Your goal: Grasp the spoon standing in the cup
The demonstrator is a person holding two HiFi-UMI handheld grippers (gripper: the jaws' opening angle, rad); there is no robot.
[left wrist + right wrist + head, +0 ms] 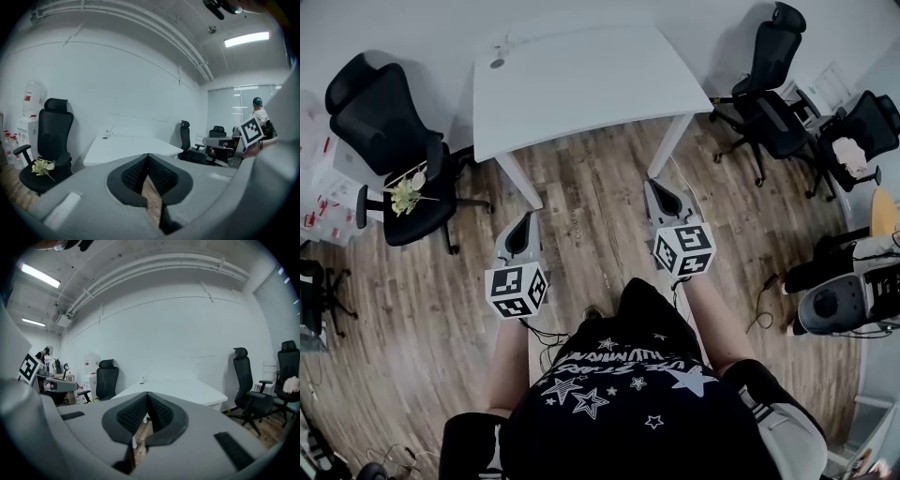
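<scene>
The left gripper [525, 217] and the right gripper [656, 186] hang over the brown wooden floor [591, 192], near the white rectangular desk [581, 89]. The jaws of both are closed and empty.

White desk [581, 89] on wood-plank floor [581, 216]. Carries one small cup [497, 63] near far left corner, thin spoon [503, 46] standing in it. Black office chairs [394, 141] on floor off left and right edges.

Office, white desk [581, 84], black swivel chairs [394, 131], wood-look floor [600, 216]
</scene>
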